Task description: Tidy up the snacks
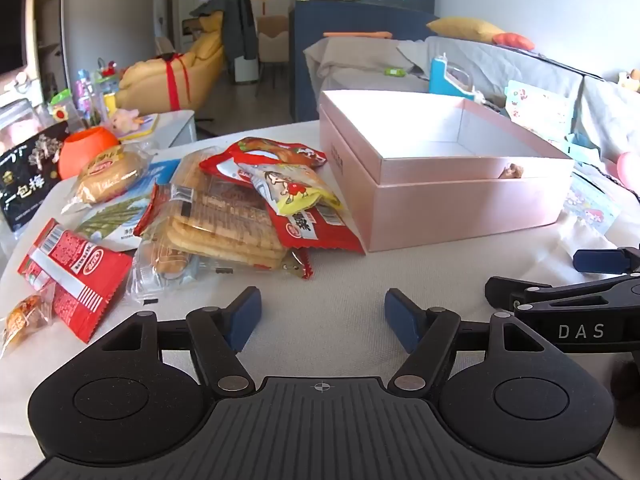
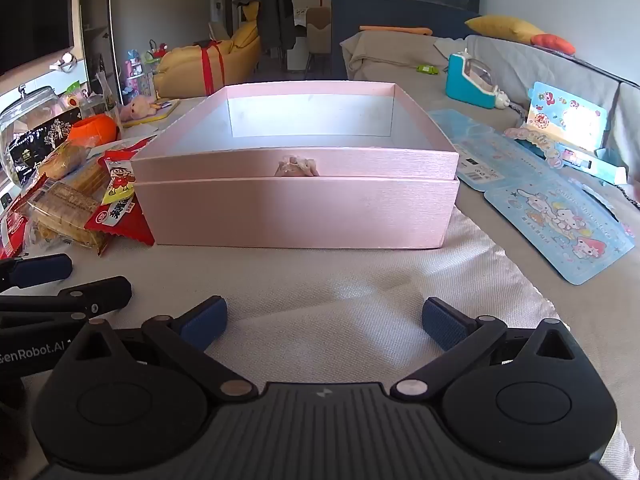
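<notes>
- Left gripper: fingers spread wide, nothing between them, hovering over bare cloth in front of snack pile.
- Right gripper: fingers spread wide, empty, aimed at near wall of box, short of it.
- Right gripper also visible at right edge of left view; left gripper at left edge of right view; side by side, apart.
- Box: pink, open top, sitting in its lid, inside looks empty; small bow on front wall.
- Snacks piled left of box, on cloth: cracker pack in clear wrap at centre, red pack on it and touching box corner, yellow pack on top of red.
- Another red pack further left, apart from pile; bun in clear wrap behind.
- Orange ball and black bag at far left.
- Blue sticker cards right of box, well apart from snacks.
</notes>
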`<state>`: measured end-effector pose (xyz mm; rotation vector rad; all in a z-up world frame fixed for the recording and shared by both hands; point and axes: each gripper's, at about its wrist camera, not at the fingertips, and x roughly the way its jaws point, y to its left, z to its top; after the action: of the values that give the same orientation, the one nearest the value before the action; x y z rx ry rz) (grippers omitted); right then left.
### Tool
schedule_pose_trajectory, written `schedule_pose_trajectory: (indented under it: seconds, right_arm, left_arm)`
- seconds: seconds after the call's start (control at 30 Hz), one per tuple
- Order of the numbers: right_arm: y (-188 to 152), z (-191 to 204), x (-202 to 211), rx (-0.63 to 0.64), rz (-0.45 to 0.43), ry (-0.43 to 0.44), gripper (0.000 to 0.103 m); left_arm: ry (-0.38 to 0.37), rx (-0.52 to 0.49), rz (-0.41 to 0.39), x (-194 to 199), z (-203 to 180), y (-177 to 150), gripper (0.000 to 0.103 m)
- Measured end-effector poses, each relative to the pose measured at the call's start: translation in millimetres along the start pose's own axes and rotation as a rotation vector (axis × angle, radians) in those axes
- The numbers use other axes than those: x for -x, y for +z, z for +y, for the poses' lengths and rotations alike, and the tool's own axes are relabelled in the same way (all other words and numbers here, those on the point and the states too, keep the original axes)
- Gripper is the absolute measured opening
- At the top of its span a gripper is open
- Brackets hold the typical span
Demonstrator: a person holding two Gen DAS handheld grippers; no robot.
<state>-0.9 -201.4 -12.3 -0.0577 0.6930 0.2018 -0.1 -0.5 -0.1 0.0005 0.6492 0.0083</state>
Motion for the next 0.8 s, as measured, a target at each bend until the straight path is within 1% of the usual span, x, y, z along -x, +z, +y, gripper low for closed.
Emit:
schedule_pose_trajectory:
  seconds: [0.8]
  right_arm:
    - [-0.1, -0.4, 0.2, -0.002, -0.001, 0.002, 0.103]
  left_arm:
    - [-0.005, 0.007, 0.002, 0.0, 0.3, 0.1, 0.075]
